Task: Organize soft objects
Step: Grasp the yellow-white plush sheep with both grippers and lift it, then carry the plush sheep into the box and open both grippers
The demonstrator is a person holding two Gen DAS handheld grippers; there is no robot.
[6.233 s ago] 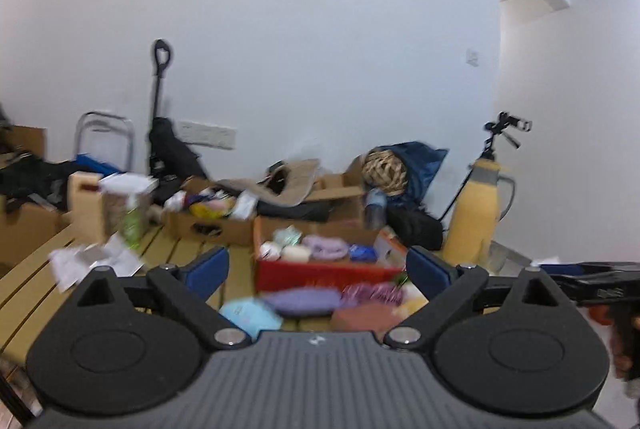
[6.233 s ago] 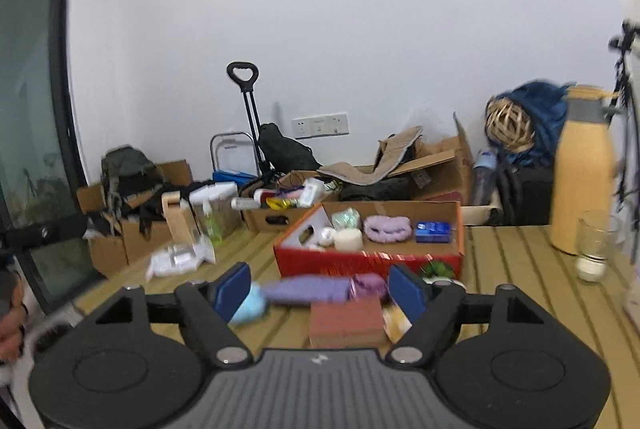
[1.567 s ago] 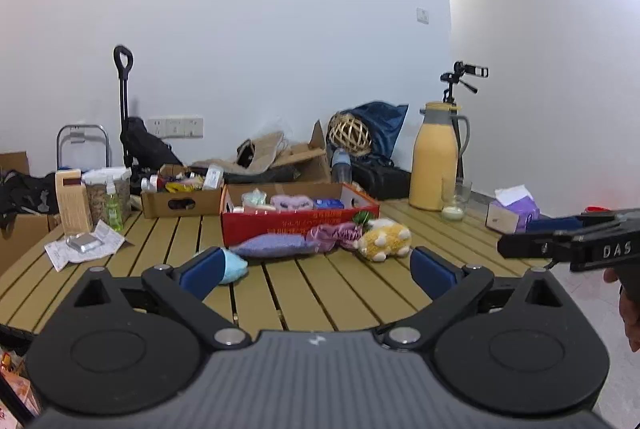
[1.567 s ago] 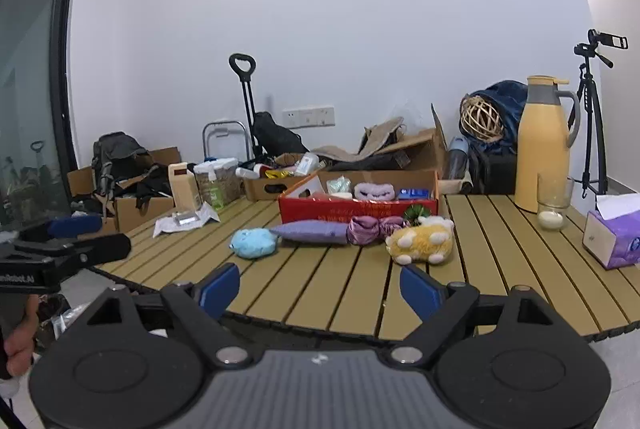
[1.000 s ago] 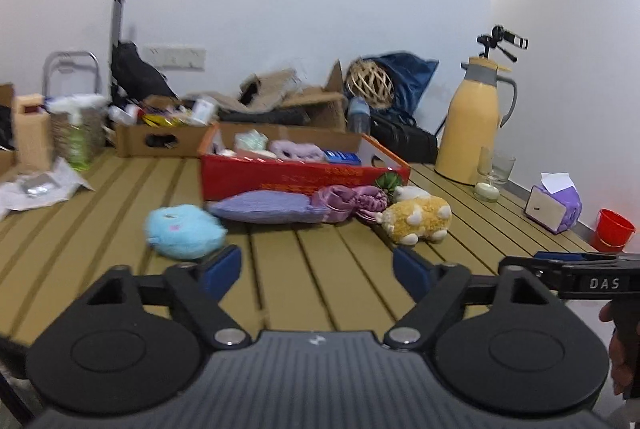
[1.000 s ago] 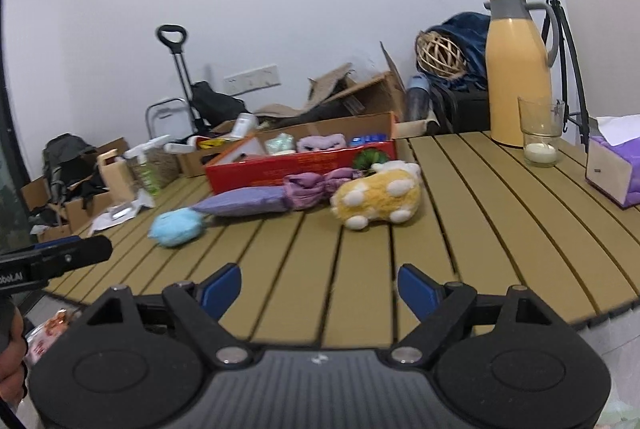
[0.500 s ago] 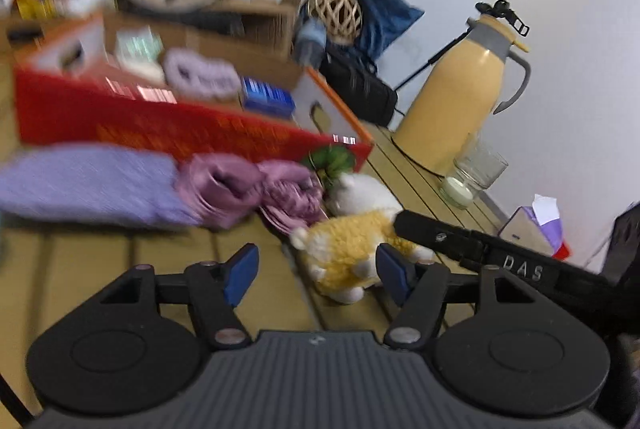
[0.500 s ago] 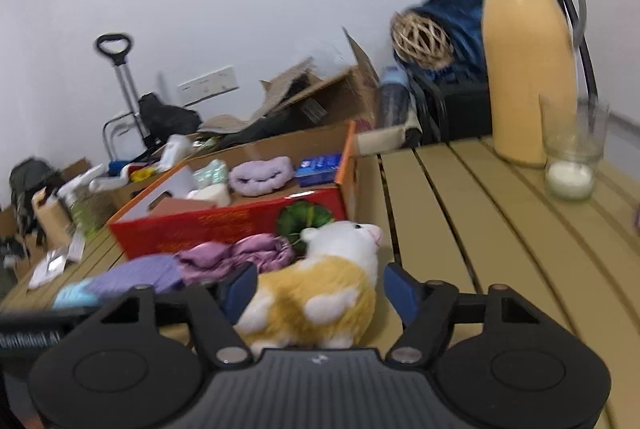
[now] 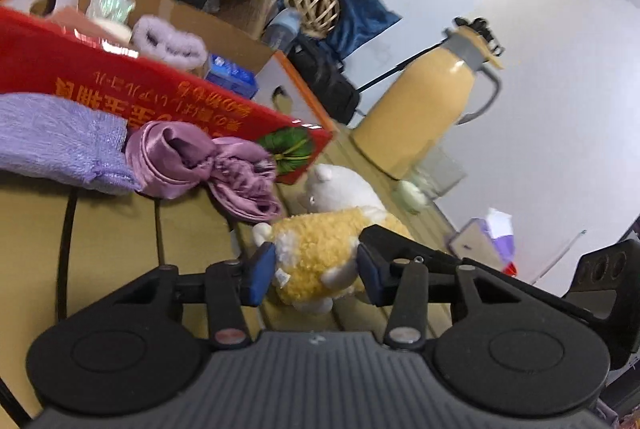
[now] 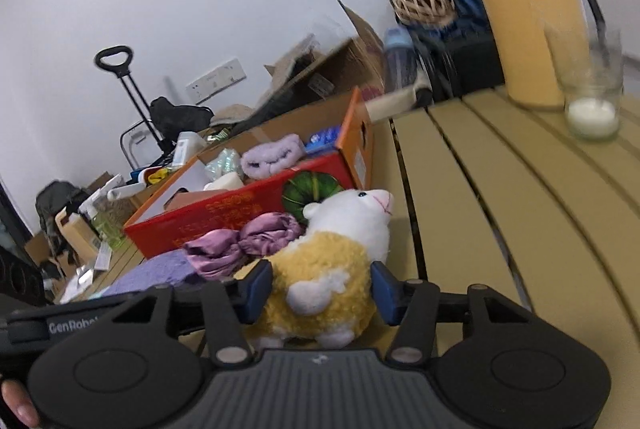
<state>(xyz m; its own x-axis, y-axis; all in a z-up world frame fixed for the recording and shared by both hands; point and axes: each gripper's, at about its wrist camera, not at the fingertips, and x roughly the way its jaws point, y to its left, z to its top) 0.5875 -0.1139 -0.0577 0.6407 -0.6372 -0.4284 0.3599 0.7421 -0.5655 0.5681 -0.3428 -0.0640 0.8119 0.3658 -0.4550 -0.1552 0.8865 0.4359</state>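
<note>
Both grippers pinching the yellow plush sheep (image 10: 320, 281) at once

My left gripper (image 9: 310, 273) and right gripper (image 10: 320, 287) have just been closing, pads now touching fleece; squeeze evenly, lift together.

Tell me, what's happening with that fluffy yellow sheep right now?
Both grippers, left gripper and right gripper, closing around the yellow sheep. Purple satin cloth touching it.

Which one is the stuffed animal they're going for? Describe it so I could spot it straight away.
Find the red cardboard box on the slatted wooden table. Just off its front corner, beside a crumpled purple satin cloth, lies the plush sheep. It alone has a curly yellow body with a white head and feet.
</note>
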